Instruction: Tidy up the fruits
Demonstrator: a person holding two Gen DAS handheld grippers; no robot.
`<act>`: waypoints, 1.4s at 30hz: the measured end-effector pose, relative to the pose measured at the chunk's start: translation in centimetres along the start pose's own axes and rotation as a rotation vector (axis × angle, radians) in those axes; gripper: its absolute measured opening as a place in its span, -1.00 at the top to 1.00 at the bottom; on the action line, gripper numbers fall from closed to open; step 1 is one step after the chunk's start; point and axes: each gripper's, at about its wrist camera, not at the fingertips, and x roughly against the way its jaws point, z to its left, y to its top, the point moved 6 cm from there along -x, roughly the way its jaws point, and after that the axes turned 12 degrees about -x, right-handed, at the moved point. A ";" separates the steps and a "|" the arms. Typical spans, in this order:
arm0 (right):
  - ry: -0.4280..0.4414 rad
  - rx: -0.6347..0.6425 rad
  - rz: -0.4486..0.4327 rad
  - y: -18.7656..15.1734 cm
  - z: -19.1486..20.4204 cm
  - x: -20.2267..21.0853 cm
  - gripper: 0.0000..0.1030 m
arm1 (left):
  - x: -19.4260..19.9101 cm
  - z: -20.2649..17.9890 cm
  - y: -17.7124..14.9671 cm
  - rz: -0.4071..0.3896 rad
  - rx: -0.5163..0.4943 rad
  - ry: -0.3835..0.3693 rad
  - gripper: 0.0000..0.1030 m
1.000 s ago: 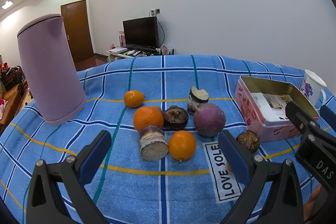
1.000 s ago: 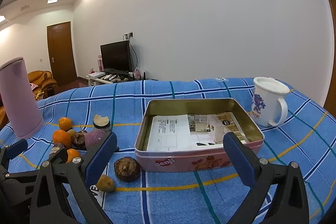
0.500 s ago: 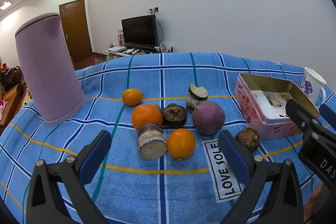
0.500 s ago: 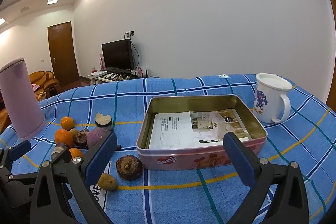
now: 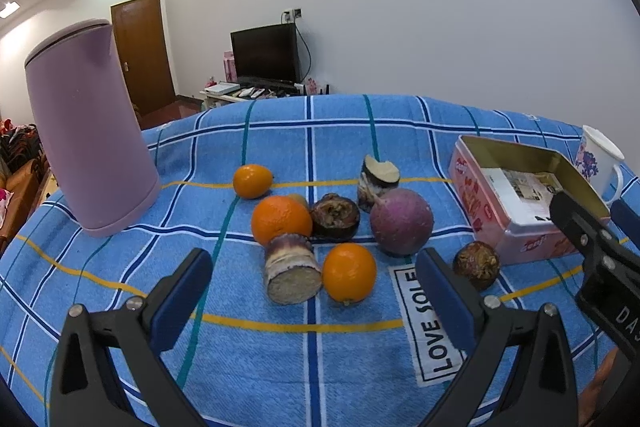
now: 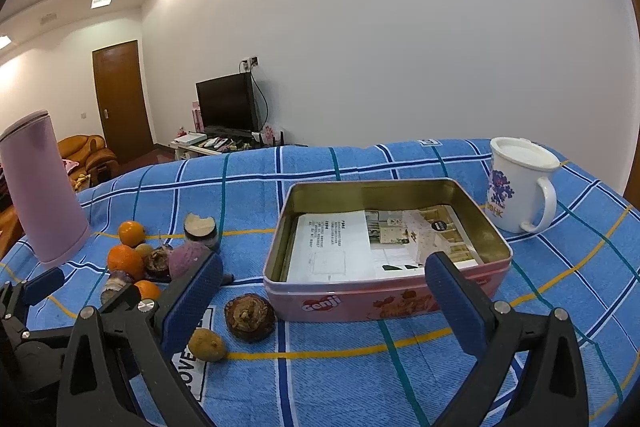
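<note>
**Both claws wide open above the fruit pile**

Left claw [image 5: 314, 291] hangs with its blue-padded jaws spread wide and nothing between them, just near of the fruits on the blue checked tablecloth [image 5: 120, 307]. Right claw [image 6: 324, 289] is likewise wide open and empty, facing the pink tin [image 6: 384, 301].

A cut sugarcane stub [image 5: 292, 269] lies on its side, its long axis running near to far, with the pale fibrous cut face turned toward the camera. Right of it, touching or nearly so, sits a smooth round orange [image 5: 349, 277]; a larger dimpled orange [image 5: 281, 219] sits behind the stub, and a small one [image 5: 252, 180] farther back. The purple round radish [image 5: 401, 221] lies right of centre. A rough brown bulb [image 5: 476, 264] rests by the rectangular metal tin, which holds papers.
</note>
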 end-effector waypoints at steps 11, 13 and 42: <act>0.061 -0.078 0.123 -0.9 -0.7 -0.6 -0.88 | -0.3 1.5 -0.3 0.046 0.018 -0.025 -1.00; 0.080 -0.085 0.168 -1.5 -0.5 -1.2 -0.60 | -0.4 1.0 -0.3 0.052 -0.021 -0.018 -1.00; 0.179 -0.051 0.501 -5.5 2.3 -6.0 0.19 | -1.3 1.3 -0.6 0.076 -0.059 -0.069 -1.00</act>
